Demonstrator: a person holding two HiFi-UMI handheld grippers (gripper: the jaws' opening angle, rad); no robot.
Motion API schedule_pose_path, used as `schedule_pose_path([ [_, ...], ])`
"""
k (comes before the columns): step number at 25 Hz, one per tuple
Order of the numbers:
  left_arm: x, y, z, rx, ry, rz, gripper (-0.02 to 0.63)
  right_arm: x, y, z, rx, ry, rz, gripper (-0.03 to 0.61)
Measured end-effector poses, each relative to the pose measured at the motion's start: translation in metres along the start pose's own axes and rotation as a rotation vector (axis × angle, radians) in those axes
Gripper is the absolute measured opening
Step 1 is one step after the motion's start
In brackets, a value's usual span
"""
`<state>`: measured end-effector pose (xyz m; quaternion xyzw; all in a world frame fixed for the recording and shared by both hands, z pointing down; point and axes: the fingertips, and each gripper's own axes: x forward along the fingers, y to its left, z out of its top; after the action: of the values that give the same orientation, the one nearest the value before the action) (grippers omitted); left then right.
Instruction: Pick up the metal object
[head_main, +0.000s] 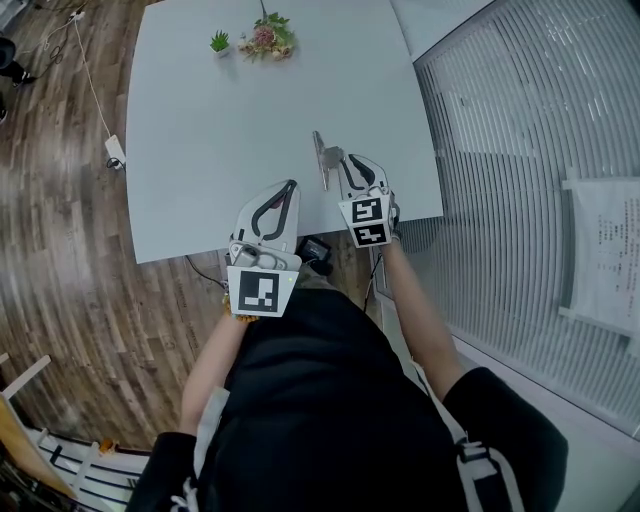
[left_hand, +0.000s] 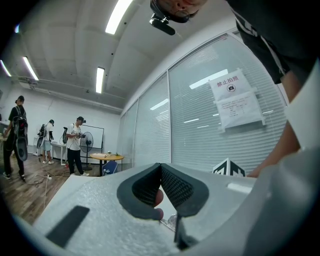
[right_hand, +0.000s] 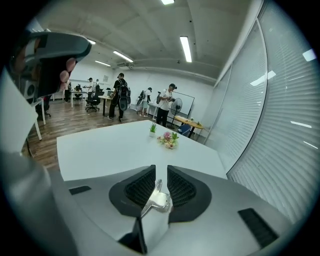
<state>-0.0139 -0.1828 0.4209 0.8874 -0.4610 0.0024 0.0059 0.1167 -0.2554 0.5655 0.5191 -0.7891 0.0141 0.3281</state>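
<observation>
Left tool (head_main: 289, 188) is held at the near edge of the table (head_main: 200, 140), its jaws closed together on nothing. Further right, the metal object (head_main: 322, 160) is seen resting on the table, its thin upright part framed by the narrowly parted, not yet pinching jaws of the right tool (head_main: 356, 168). The pads should be set squarely astride that part and closed firmly before any lift is made.

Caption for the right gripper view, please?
A metal object between the slightly parted jaws of the right gripper, white table beyond.
</observation>
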Motion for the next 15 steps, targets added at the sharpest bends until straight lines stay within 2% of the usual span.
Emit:
schedule_pose_path([
  [8, 0.003, 0.016, -0.003, 0.0, 0.01, 0.013, 0.011, 0.031, 0.012, -0.05, -0.003, 0.134, 0.038, 0.147],
  [15, 0.011, 0.02, -0.013, -0.013, 0.033, 0.016, 0.011, 0.059, 0.01, -0.079, 0.022, 0.219, 0.07, 0.219],
])
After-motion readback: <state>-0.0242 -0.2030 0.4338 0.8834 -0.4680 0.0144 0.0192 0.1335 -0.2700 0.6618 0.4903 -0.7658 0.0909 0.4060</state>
